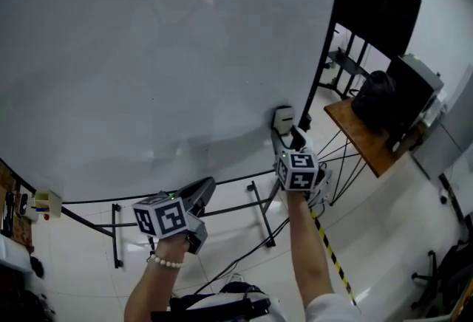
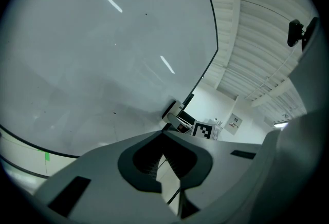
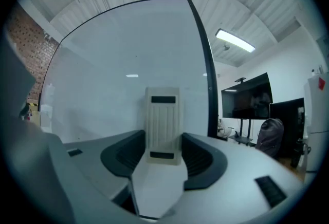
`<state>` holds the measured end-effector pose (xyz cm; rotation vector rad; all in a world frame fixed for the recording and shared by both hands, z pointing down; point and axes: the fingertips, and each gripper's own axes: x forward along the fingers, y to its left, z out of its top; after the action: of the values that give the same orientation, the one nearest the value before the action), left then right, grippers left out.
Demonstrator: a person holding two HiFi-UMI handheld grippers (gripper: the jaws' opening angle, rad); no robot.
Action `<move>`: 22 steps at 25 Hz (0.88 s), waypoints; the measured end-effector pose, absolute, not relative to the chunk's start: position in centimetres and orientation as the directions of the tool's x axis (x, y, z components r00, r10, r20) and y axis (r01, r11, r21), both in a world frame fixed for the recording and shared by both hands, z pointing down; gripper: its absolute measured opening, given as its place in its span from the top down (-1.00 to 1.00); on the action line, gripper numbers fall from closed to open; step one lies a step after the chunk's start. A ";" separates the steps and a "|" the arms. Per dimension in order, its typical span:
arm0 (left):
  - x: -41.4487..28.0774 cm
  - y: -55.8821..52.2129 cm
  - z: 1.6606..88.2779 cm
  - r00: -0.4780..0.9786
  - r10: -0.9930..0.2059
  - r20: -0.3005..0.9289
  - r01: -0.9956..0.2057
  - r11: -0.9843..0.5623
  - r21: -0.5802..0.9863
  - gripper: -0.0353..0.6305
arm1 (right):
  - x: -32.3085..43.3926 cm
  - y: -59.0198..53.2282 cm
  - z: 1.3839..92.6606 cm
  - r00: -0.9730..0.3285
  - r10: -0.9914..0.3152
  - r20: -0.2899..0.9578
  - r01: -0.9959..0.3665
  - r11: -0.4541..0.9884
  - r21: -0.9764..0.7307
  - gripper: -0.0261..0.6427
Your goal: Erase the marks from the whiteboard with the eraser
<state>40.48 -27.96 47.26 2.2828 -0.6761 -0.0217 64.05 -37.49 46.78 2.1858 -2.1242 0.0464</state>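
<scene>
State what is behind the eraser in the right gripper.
The whiteboard, near its dark right edge, is behind the eraser. The patch the eraser covers is hidden, so any marks there cannot be seen.

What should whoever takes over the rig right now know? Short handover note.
Right gripper: shut on the eraser, held against the whiteboard near its lower right corner.
Left gripper: shut, empty, low and off the board.
Done: board looks wiped, with no clear marks, only a few tiny specks.
Left: probably a pass over the specks, if they are ink.
</scene>
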 end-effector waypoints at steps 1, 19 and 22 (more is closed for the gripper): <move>40.7 -28.0 47.4 0.859 -0.476 0.186 -0.468 -0.585 0.663 0.90 | 64.8 -37.5 46.9 0.034 -0.995 0.089 -0.998 -0.030 0.050 0.17; 39.5 -27.6 51.2 0.835 -0.494 0.242 -0.508 -0.522 0.685 0.91 | 71.1 -37.0 53.7 0.077 -0.992 0.101 -0.997 -0.074 0.033 0.17; 38.4 -27.7 52.1 0.826 -0.504 0.253 -0.518 -0.501 0.694 0.91 | 70.6 -37.1 55.7 0.077 -0.991 0.113 -0.997 -0.075 0.025 0.17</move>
<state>38.36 -27.65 52.06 2.1881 -0.7443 0.0220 70.62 -37.11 55.70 2.2336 -2.0688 0.0998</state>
